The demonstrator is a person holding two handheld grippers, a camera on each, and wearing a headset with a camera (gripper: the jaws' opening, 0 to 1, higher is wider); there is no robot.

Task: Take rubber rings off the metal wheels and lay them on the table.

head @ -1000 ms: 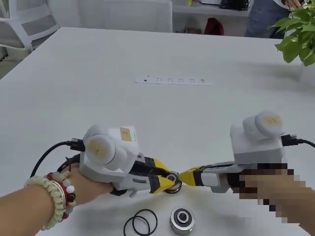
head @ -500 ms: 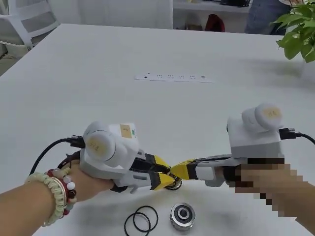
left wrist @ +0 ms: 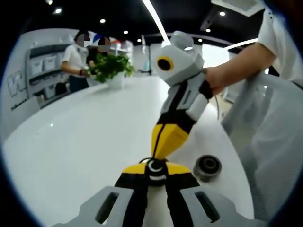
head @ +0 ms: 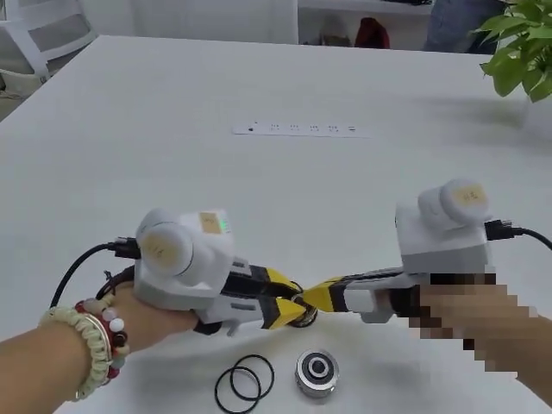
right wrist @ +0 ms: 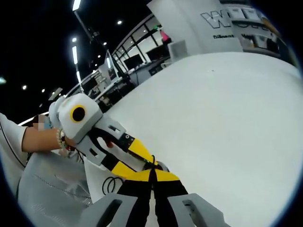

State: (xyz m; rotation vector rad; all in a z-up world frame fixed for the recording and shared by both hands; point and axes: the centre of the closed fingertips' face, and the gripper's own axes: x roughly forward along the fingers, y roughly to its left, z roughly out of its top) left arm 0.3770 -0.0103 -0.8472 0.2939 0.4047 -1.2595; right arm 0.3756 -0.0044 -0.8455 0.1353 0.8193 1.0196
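Two rings [head: 244, 382] (overlapping) lie near table [head: 172, 129] edge.

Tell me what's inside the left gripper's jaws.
A small metal wheel, clamped by the left gripper; the right gripper, shut, touches it. Its rim is hidden by the jaws.

Shiny metal wheel [head: 317, 373], smooth matt table [head: 172, 103]

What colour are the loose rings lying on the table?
Black; the rubber rings show best in the head view.
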